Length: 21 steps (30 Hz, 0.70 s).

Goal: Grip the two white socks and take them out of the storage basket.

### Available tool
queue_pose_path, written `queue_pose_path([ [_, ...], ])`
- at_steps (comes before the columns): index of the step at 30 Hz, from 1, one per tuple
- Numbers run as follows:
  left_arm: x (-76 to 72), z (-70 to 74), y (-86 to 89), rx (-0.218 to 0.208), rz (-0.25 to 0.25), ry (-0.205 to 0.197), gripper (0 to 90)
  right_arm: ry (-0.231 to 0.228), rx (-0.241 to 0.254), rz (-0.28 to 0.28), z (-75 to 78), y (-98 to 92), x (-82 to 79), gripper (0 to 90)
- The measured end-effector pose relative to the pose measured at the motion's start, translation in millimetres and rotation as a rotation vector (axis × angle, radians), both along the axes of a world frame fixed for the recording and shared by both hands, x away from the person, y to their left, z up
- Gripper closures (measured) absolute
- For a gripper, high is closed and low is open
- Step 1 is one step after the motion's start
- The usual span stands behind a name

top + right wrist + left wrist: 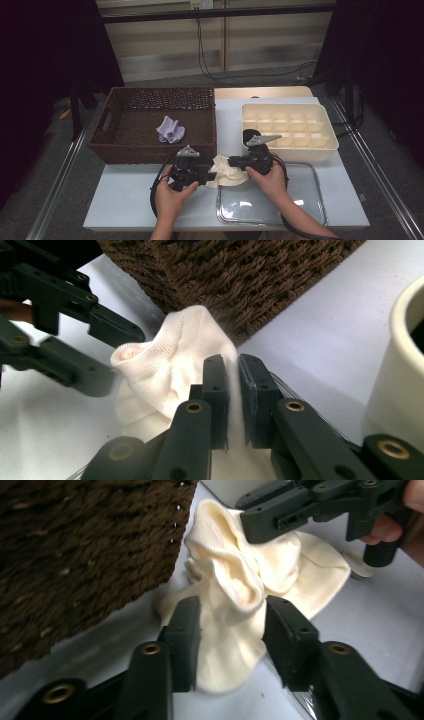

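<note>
Cream sock (227,171) bunched on desk (125,200) near front edge, beside basket (150,150) corner. Right tool (233,390) clamped on sock fabric. Left tool (232,630) jaws apart, sock between them.

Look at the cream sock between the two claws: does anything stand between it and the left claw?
Nothing visible does. The left claw straddles the cream sock, jaws apart either side of the fabric. The right claw is pinched on the same sock. The wicker basket stands beside it, not between.
</note>
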<state>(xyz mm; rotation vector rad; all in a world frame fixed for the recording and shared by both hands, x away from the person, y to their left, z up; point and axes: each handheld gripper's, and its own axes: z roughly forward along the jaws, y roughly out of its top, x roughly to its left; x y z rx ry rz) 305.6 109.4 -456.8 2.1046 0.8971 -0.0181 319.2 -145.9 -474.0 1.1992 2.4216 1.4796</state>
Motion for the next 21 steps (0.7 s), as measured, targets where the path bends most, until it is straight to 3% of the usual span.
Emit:
queue_pose_path([
  [4,1.9,-0.8,-2.4,0.026,0.008,0.023,84.2,0.005,0.021,-0.001,1.5,-3.6,-1.3,71.1],
  [7,1.3,4.0,-1.4,0.024,0.011,0.021,85.9,-0.008,0.031,-0.003,6.0,-9.4,-5.5,62.9],
  [13,-0.2,11.8,-0.6,0.018,0.014,0.023,86.2,-0.057,0.011,0.038,13.6,-19.1,-20.3,56.1],
  [17,0.5,11.6,1.2,0.009,0.025,0.046,86.3,-0.137,-0.035,0.071,21.5,-22.2,-33.8,56.1],
  [21,2.0,9.5,3.3,0.002,0.028,0.063,86.3,-0.173,-0.052,0.100,24.7,-20.8,-39.7,58.0],
])
